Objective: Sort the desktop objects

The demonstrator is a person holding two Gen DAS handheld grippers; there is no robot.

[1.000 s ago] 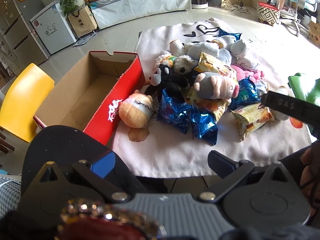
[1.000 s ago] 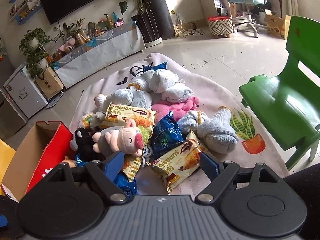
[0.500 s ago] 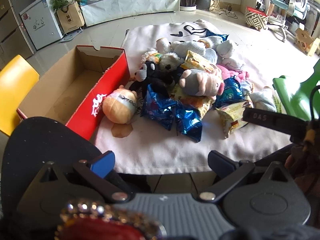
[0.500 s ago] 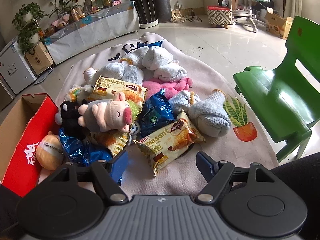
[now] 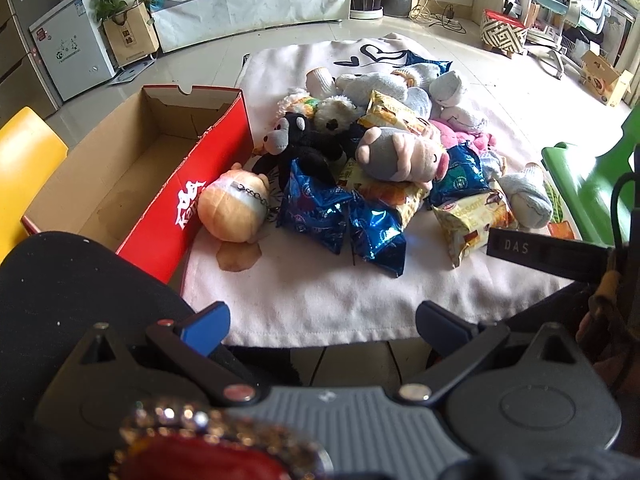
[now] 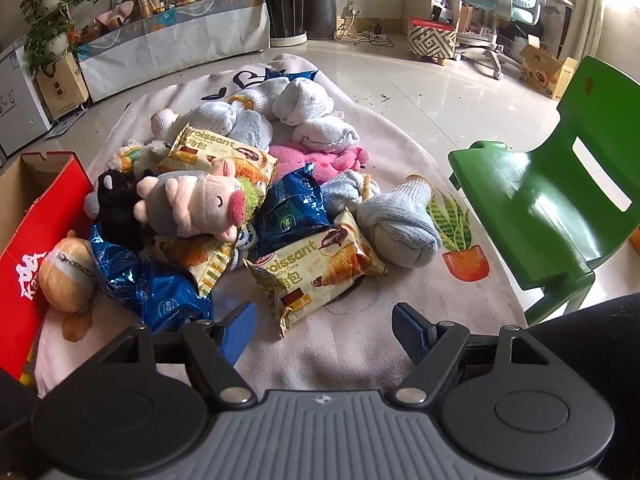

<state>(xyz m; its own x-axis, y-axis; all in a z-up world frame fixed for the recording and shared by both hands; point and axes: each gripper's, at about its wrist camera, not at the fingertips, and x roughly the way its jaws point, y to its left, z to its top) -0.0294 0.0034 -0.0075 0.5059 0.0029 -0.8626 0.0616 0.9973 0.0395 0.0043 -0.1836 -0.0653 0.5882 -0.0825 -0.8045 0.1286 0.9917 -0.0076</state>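
Note:
A pile of plush toys, rolled socks and snack bags lies on a pale mat (image 5: 304, 292). A grey-pink pig plush (image 5: 400, 156) (image 6: 192, 208) tops the pile. A black monkey plush (image 5: 296, 148), an orange round plush (image 5: 234, 208) (image 6: 68, 276), blue snack bags (image 5: 344, 216) (image 6: 152, 292) and a croissant bag (image 6: 316, 268) (image 5: 472, 220) lie around it. An open red cardboard box (image 5: 120, 176) (image 6: 32, 232) stands left of the pile. My left gripper (image 5: 324, 326) is open and empty above the mat's near edge. My right gripper (image 6: 324, 328) is open and empty just short of the croissant bag.
A green plastic chair (image 6: 556, 200) stands right of the mat. A yellow chair (image 5: 24, 160) stands left of the box. A white cabinet (image 5: 68, 52) and a long covered bench (image 5: 248, 4) line the far wall. A patterned stool (image 6: 432, 40) stands far right.
Both grippers have moved closer to the pile and tilted down, so the toys and bags look larger. The jaws have stayed open. Nothing in the pile has moved.

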